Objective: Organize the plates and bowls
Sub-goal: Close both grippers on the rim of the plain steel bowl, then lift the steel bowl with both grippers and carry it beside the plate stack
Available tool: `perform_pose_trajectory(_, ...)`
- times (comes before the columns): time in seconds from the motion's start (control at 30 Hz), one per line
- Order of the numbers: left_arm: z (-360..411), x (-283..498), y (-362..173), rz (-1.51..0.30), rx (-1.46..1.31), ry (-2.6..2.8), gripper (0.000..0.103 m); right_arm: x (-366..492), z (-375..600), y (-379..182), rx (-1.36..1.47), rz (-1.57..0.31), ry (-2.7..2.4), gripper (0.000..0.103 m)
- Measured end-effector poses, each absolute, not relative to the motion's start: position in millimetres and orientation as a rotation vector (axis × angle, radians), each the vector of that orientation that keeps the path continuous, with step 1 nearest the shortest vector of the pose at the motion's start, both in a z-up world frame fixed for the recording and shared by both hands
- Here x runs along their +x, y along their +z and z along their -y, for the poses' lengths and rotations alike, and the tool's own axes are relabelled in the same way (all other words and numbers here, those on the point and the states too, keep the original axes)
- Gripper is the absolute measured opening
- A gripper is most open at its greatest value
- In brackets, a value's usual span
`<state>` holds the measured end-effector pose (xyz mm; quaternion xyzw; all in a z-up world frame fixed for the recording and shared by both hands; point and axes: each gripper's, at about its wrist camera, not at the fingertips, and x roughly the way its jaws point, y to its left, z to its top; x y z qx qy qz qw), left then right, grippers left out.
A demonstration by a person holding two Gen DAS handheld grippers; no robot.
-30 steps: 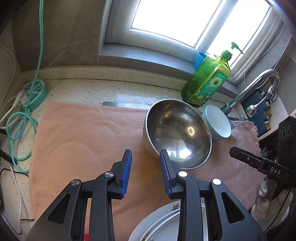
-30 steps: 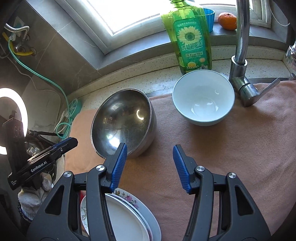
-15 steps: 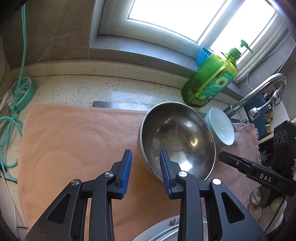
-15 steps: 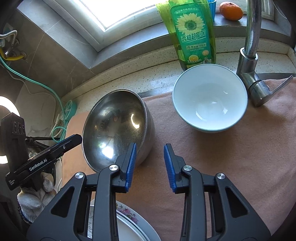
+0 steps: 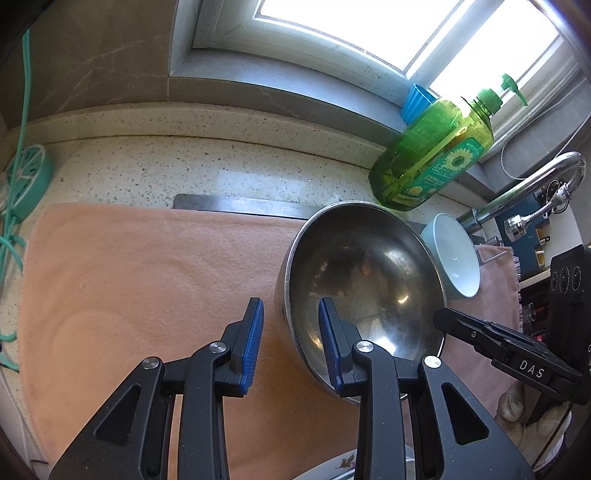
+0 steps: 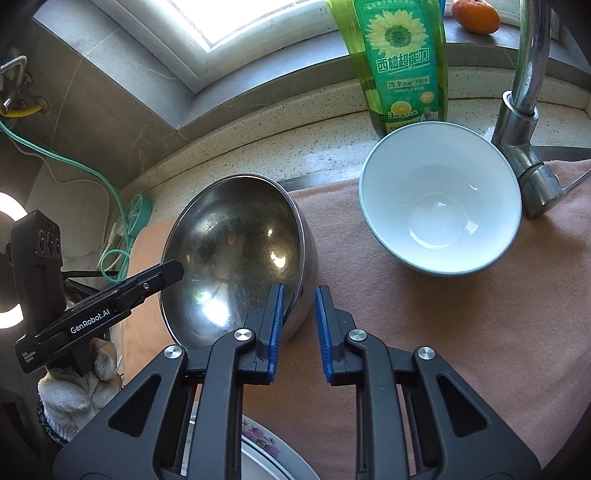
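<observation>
A steel bowl [image 5: 364,280] [image 6: 240,254] stands on a pink towel [image 5: 147,280] [image 6: 461,332]. My left gripper [image 5: 291,325] is open and straddles the bowl's near left rim, one finger inside and one outside. My right gripper [image 6: 298,314] is open with a narrow gap and straddles the bowl's right rim. A white bowl [image 6: 439,195] [image 5: 456,258] stands upright to the right of the steel bowl. Stacked floral plates [image 6: 258,454] show at the bottom edge, below the grippers; a sliver shows in the left wrist view [image 5: 343,465].
A green soap bottle [image 6: 399,62] [image 5: 436,155] stands behind the bowls on the speckled counter [image 5: 221,166]. A chrome tap [image 6: 524,110] [image 5: 524,184] rises at the right. A teal cable and reel [image 5: 22,177] lie at the left. An orange [image 6: 476,14] sits on the sill.
Both grippers moved forward to the steel bowl and now straddle its rim on opposite sides. The right gripper's jaws narrowed a good deal from a second ago.
</observation>
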<state>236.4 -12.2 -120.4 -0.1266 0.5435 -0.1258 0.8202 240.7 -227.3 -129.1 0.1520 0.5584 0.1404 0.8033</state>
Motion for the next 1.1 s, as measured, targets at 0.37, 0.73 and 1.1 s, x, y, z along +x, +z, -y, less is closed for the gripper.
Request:
perform_pose_trajectory(0.37,15.5,238.1,-121.7,-1.164,-0.253,-0.281,0.015,241.8,223.8,-129.5,0.297,-1.204,0.296,0.014)
perform_pose_trajectory(0.73,19.6,228.0,-114.7,-1.151,-0.240,-0.285,0.015,230.7,229.2,-123.2,0.294,-1.208,0.298,0.014)
perform_pose_trajectory(1.1,33.0,198.2,-105.2,-1.135,-0.257,-0.302,0.015,197.0,247.9,-105.5,0.261,-1.180,0.301,0.014)
